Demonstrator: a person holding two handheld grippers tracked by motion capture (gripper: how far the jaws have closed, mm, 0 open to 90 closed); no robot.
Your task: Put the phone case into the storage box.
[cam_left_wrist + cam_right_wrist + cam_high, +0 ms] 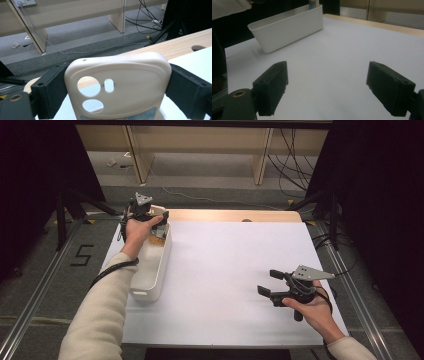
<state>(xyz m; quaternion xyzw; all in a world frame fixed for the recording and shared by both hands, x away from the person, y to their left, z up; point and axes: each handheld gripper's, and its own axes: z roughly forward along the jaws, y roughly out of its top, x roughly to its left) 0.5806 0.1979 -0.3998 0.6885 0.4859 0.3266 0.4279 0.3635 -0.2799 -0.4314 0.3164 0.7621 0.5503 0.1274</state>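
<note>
While the left gripper (159,218) hangs over the far end of the long white plastic bin (161,270), its two black jaws press on the sides of a cream-coloured soft phone case with round camera holes (120,85). The phone case stands upright between the jaws in the left gripper view, and its top edge rises a bit above them. A bit of blue pattern peeks out at the bottom of the case. In the high view the case (157,210) is a small pale shape held just above the bin's far end, near the table's wooden back edge (235,215).

The bin sits on the left side of the big white table top (230,280), with its long side running away from the person. The person's left arm, in a cream sleeve (100,315), reaches along beside the bin.

The right gripper (270,282) is well apart from the bin, near the front right part of the table. Its jaws stand wide apart, with nothing between them but bare white table. In the right gripper view the black jaws point across the table toward the bin (287,27), which lies far off at the top left. Something blue and tall (312,4) sticks up at the bin's far end; what it is cannot be told.
</note>
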